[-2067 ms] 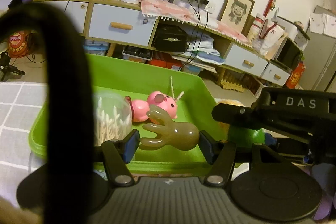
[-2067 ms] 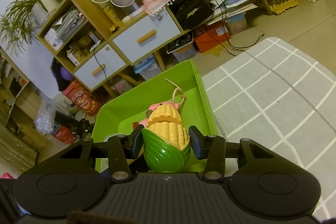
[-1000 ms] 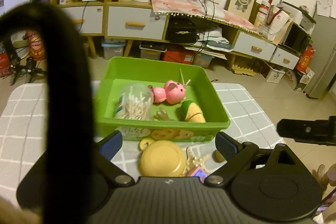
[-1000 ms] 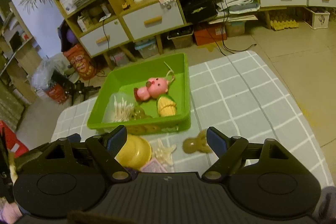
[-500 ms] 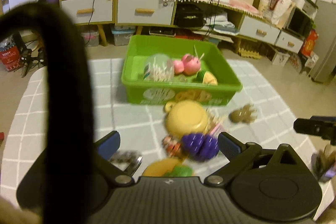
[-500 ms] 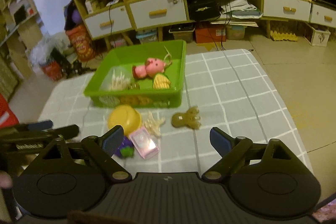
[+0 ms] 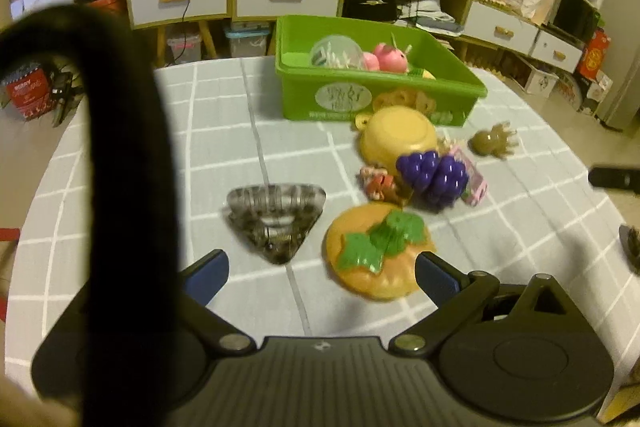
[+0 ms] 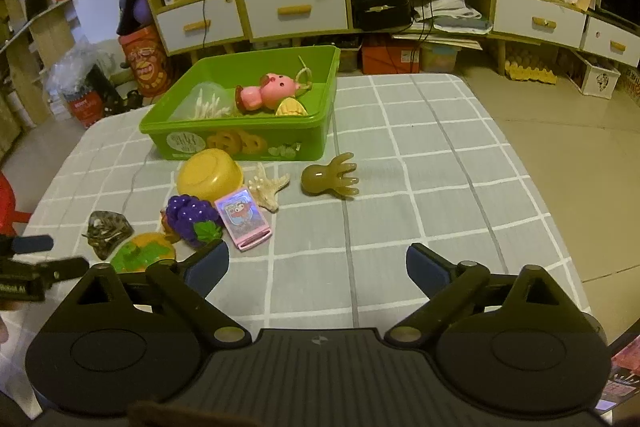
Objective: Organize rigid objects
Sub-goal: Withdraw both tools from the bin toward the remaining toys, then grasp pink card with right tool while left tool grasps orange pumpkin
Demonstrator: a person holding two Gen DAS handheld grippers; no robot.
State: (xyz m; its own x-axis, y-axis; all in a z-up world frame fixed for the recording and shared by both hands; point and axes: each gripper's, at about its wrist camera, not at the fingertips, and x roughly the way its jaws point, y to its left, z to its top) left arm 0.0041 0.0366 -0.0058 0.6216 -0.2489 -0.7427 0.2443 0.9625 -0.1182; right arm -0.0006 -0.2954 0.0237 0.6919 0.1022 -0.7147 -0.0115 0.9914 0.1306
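Note:
A green bin (image 8: 240, 141) at the table's far side holds a pink pig (image 8: 266, 93), a toy corn (image 8: 292, 107) and a cotton-swab jar (image 8: 208, 101). In front of it lie a yellow bowl (image 8: 210, 177), starfish (image 8: 268, 187), brown octopus toy (image 8: 330, 179), purple grapes (image 7: 432, 173), pink toy phone (image 8: 242, 217), dark hair clip (image 7: 274, 219) and orange pumpkin toy (image 7: 376, 255). My left gripper (image 7: 322, 275) is open just short of the clip and pumpkin. My right gripper (image 8: 318, 265) hangs over bare cloth, its jaws opening with nothing between them.
The table wears a grey checked cloth (image 8: 420, 187) with rounded edges, and the floor drops away on the right. A small red toy (image 7: 378, 183) lies beside the grapes. Shelves and drawers (image 8: 294, 11) stand behind the table. A black strap (image 7: 120, 147) blocks the left wrist view's left side.
Both grippers have let go of their toys; the corn now lies in the bin. They have drawn back from the bin and sunk toward the table, jaws spread wider. The left gripper's view has shifted onto the clip and pumpkin.

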